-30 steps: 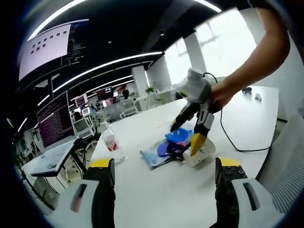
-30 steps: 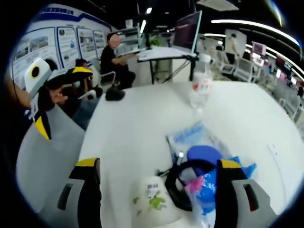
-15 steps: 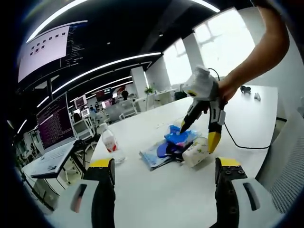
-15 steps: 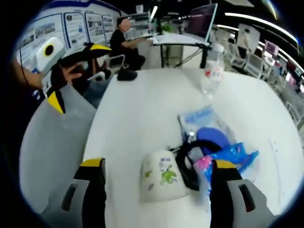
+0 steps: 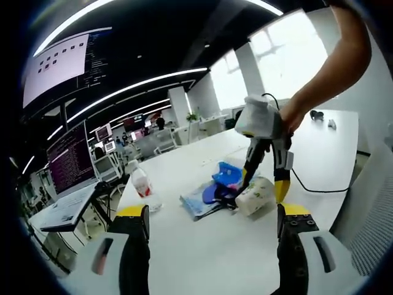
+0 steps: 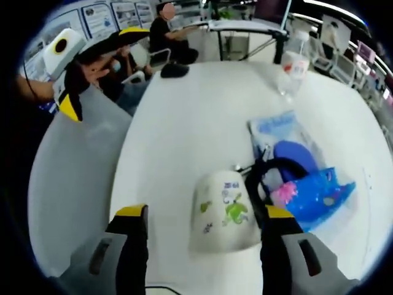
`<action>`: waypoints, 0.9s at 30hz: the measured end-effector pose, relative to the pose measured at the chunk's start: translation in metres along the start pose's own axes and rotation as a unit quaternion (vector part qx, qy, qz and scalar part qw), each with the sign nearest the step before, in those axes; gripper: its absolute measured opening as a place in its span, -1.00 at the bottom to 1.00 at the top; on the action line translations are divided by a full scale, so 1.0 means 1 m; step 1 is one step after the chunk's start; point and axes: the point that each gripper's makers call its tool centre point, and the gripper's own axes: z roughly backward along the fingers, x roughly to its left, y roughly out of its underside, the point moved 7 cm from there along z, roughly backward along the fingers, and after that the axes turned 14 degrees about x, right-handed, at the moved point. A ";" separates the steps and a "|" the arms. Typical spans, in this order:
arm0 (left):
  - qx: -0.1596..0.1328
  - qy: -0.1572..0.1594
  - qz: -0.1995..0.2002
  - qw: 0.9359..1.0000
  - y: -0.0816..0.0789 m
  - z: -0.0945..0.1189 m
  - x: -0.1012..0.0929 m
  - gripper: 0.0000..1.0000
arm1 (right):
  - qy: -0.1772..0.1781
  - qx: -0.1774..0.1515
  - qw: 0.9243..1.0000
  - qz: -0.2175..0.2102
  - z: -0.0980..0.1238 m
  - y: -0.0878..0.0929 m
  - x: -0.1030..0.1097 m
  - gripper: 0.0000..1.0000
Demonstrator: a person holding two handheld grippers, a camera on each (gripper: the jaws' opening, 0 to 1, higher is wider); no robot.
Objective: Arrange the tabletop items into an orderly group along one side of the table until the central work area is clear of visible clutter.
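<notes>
Risk of toppling: right gripper (image 6: 199,224), jaws apart, straddles tissue pack (image 6: 223,211) beside blue bag (image 6: 316,195); left gripper (image 5: 212,218) spread, empty, well short of the pack.

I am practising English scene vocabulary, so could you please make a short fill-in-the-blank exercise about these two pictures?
1. The right gripper hangs with open jaws above the white tissue ____.
2. The clear bottle with a red label stands ____ on the white table.
3. The black headphones lie beside a bright ____ plastic bag.
4. The left gripper has its jaws ____.

Missing words: pack; upright; blue; open
</notes>
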 end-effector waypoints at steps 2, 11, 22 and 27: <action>0.001 0.000 -0.002 1.000 0.000 0.000 0.000 0.69 | -0.002 0.006 1.000 -0.001 -0.001 0.002 0.000 0.39; 0.002 0.004 -0.002 1.000 0.000 0.001 -0.001 0.68 | 0.005 0.026 1.000 0.001 -0.005 0.004 -0.007 0.18; 0.003 0.004 -0.004 1.000 0.002 0.001 -0.001 0.67 | 0.023 0.052 0.998 0.022 -0.007 0.003 -0.012 -0.09; 0.005 0.007 -0.006 1.000 0.002 0.001 -0.002 0.65 | 0.027 0.070 0.996 0.038 -0.009 0.003 -0.010 -0.12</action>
